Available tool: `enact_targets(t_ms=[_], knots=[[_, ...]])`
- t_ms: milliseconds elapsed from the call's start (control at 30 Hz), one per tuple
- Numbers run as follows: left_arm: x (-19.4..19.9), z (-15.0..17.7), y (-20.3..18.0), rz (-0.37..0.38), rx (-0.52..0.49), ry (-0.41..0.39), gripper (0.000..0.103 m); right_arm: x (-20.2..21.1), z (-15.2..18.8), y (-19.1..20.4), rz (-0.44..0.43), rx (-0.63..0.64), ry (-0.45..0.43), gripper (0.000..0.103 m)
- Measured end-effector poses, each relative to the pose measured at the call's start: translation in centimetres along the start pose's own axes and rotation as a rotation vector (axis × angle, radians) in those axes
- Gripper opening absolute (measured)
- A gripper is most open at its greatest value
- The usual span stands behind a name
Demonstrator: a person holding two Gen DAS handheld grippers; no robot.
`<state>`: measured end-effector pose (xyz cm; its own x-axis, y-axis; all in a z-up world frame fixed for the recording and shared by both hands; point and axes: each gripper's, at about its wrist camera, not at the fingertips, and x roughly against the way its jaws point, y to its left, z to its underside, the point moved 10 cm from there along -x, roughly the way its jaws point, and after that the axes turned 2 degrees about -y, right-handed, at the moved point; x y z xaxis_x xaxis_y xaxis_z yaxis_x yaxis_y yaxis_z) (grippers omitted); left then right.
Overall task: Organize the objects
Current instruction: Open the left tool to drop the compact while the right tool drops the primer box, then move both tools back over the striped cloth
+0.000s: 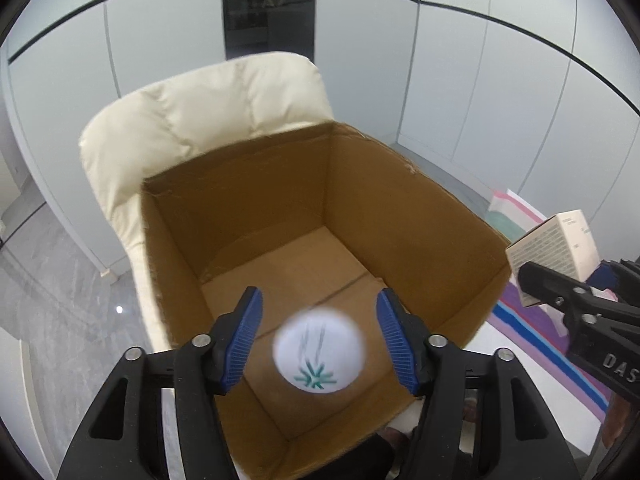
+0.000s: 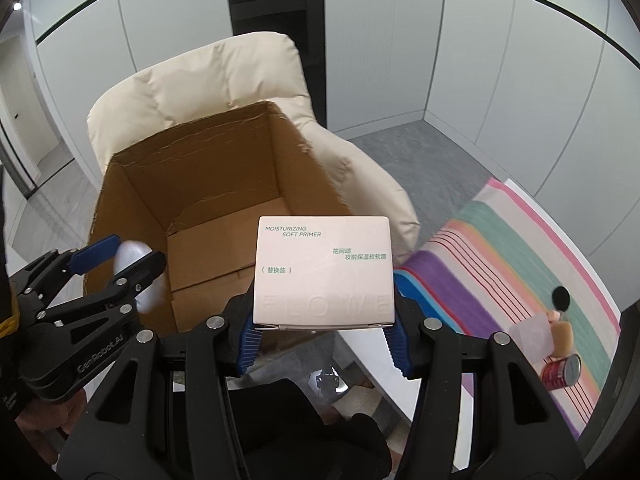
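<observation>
A blurred white ball [image 1: 319,349] with a teal star mark hangs between the spread left tongs [image 1: 319,338] above the cardboard box [image 1: 420,216]. The right tongs [image 2: 324,334] pinch a pale pink carton [image 2: 324,272] reading "MOISTURIZING SOFT PRIMER".

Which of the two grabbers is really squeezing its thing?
The right gripper: its blue pads press the pale pink primer box. The left gripper stands open, clear of the white ball.

On the pale primer box [image 2: 323,272] we read "MOISTURIZING SOFT PRIMER" in green, Chinese lines beside it, and embossed "FLOWE" along its lower edge. The left gripper [image 2: 120,258] carries "GenRobot.AI" on its black arm. On the right gripper [image 1: 560,280] we make out only "DAS".
</observation>
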<state>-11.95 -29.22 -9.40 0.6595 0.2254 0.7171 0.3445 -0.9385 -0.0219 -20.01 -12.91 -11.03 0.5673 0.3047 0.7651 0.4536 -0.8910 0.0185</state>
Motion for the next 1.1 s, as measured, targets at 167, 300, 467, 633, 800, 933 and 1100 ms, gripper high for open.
enact_targets(t_ms=[167,300,467,633,800,933,1100], knots=[[0.7,0.0,3.4,-0.056,0.042,-0.023,0.094,-1.2,-0.7,3.0,-0.032,0.017,0.009,0.055],[1.6,-0.3,5.8,-0.087,0.083,-0.049,0.103,-2.1,-1.0,5.3,-0.044,0.055,0.013,0.055],[1.8,-0.3,7.6,-0.131,0.109,-0.038,0.103,-3.1,-1.1,7.0,-0.053,0.084,0.019,0.055],[1.4,-0.1,7.7,-0.131,0.107,-0.028,0.103,-3.1,-1.1,7.3,-0.034,0.114,-0.003,0.083],[1.0,0.2,7.3,-0.13,0.114,-0.01,0.103,-2.7,-1.6,6.1,-0.003,0.093,-0.025,0.091],[0.8,0.0,6.7,-0.129,0.11,-0.009,0.103,-2.6,-1.4,4.7,0.009,0.062,-0.011,0.091],[0.5,0.0,5.1,-0.109,0.089,0.007,0.103,-1.8,-1.2,2.0,0.039,-0.003,-0.027,0.103]])
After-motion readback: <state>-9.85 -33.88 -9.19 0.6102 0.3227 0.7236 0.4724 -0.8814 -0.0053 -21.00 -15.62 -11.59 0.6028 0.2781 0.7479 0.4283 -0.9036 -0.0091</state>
